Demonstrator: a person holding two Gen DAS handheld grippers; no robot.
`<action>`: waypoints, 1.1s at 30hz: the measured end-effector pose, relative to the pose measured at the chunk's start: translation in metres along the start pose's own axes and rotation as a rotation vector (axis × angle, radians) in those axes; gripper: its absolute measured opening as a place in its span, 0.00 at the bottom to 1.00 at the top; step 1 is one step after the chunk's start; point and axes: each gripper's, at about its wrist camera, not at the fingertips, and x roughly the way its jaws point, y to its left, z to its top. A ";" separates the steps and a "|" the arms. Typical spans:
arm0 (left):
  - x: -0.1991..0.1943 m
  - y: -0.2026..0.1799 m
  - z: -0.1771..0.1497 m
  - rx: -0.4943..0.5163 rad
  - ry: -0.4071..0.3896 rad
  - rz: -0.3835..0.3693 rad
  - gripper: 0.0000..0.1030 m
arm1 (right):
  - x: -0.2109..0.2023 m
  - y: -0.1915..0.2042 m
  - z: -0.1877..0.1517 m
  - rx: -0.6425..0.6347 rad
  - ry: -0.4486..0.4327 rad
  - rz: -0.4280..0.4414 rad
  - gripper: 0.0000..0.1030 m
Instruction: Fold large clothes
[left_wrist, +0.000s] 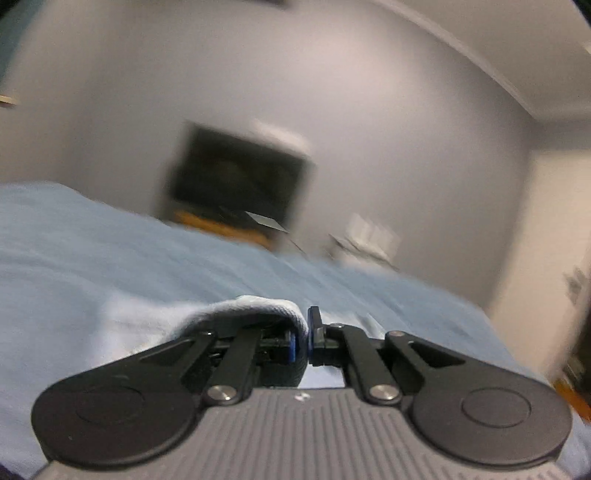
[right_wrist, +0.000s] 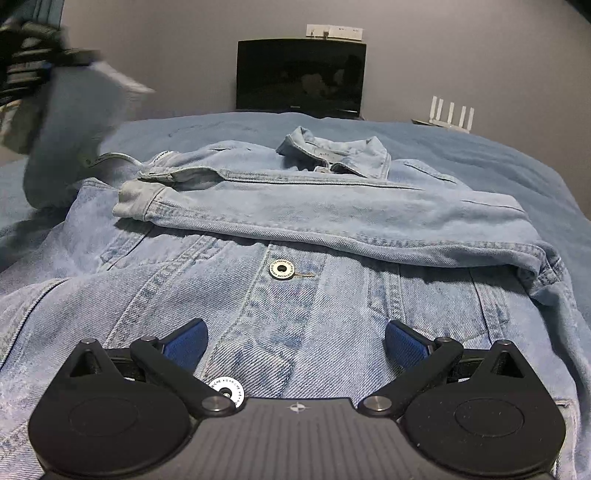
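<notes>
A light blue denim jacket (right_wrist: 295, 229) lies front up on the bed, collar (right_wrist: 332, 151) at the far end. One sleeve (right_wrist: 332, 218) is folded across its chest. My right gripper (right_wrist: 295, 347) hovers open just over the jacket's lower front, near a metal button (right_wrist: 281, 268), with nothing between its blue pads (right_wrist: 186, 347). My left gripper (left_wrist: 304, 334) is shut on a fold of pale denim (left_wrist: 255, 306). In the right wrist view it appears blurred at the upper left (right_wrist: 37, 70), lifting the other sleeve (right_wrist: 74, 129) off the bed.
A blue bedcover (right_wrist: 480, 155) spreads under and around the jacket. A dark screen (right_wrist: 301, 74) stands against the grey wall behind the bed, with a white router (right_wrist: 448, 114) to its right. The left wrist view is motion-blurred.
</notes>
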 end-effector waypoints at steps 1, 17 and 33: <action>0.011 -0.012 -0.009 0.013 0.055 -0.056 0.00 | 0.000 0.000 0.000 0.002 -0.001 0.002 1.00; -0.077 0.002 -0.029 -0.158 0.399 0.229 0.74 | -0.007 0.002 0.006 0.007 -0.057 0.023 0.97; -0.063 0.083 -0.047 -0.299 0.353 0.410 0.74 | -0.007 0.133 0.039 -0.669 -0.162 0.092 0.67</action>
